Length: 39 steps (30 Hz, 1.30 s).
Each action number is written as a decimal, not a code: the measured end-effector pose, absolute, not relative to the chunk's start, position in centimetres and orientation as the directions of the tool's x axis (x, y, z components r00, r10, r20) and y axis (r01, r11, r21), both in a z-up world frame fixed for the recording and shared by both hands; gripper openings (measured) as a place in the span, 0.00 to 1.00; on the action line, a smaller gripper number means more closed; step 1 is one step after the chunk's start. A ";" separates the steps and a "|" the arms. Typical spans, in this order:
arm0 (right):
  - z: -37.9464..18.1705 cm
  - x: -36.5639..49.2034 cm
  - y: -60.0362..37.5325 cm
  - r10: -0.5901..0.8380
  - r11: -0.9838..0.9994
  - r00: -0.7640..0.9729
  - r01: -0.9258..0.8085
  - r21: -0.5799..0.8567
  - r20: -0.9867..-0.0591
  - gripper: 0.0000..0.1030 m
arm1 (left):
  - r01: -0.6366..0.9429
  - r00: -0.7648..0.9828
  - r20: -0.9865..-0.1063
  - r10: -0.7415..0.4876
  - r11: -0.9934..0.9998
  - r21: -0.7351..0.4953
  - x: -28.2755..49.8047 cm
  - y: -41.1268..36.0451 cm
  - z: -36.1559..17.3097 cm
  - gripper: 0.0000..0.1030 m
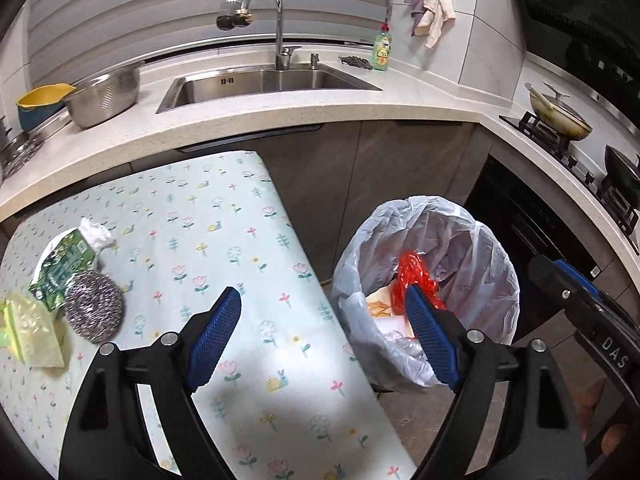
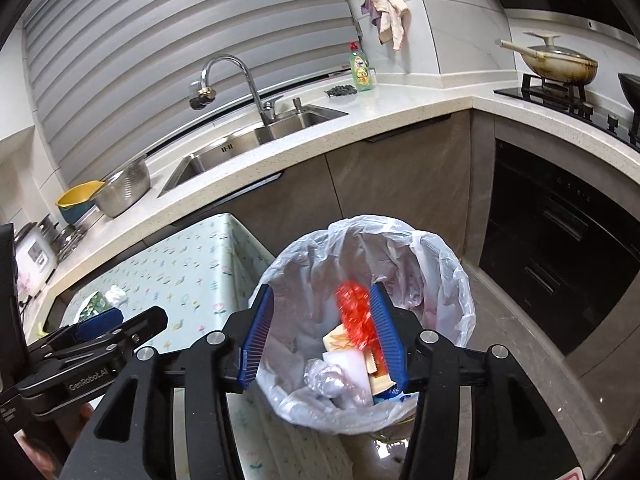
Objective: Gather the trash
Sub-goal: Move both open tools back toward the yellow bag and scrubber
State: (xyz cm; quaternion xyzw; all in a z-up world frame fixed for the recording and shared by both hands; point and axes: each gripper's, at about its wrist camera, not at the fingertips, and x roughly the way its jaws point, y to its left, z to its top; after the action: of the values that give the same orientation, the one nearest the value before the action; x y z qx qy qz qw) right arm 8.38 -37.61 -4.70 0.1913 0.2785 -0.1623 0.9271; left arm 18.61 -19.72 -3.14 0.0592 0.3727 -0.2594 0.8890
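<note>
From your left wrist, your left gripper [image 1: 324, 316] is gaping empty; the green wrapper [image 1: 64, 268] is lying on the table [image 1: 224, 208], light and crinkly, so pinch its edge.

From your right wrist, your right gripper [image 2: 322, 336] is standing parted over the bin liner [image 2: 444, 276]; the red plastic scrap [image 2: 356, 312] is blurring beside one pad, contact unclear.

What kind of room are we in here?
A home kitchen, most likely. A steel sink with a tall faucet sits in a pale countertop, a lidded pan stands on a gas stove, and dish soap stands beside the sink.
</note>
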 end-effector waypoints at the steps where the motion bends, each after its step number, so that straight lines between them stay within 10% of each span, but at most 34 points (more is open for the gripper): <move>1: -4.3 8.1 -37.2 -0.190 0.876 0.796 0.402 0.267 -0.574 0.48 | 0.501 0.593 -0.690 -0.415 0.861 -0.087 18.4 -19.3 -2.9 0.77; 39: -3.6 6.7 -13.4 0.039 0.960 0.793 0.138 0.242 -0.607 0.54 | 0.026 0.672 -0.708 -0.216 0.963 -0.269 14.4 12.7 -2.7 0.89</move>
State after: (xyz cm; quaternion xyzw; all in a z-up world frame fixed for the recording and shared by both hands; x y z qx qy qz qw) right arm 6.74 -13.35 -3.57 0.1384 0.3203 -0.0265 0.9368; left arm 14.36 12.69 -2.72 -0.1187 0.3994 -0.0667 0.9066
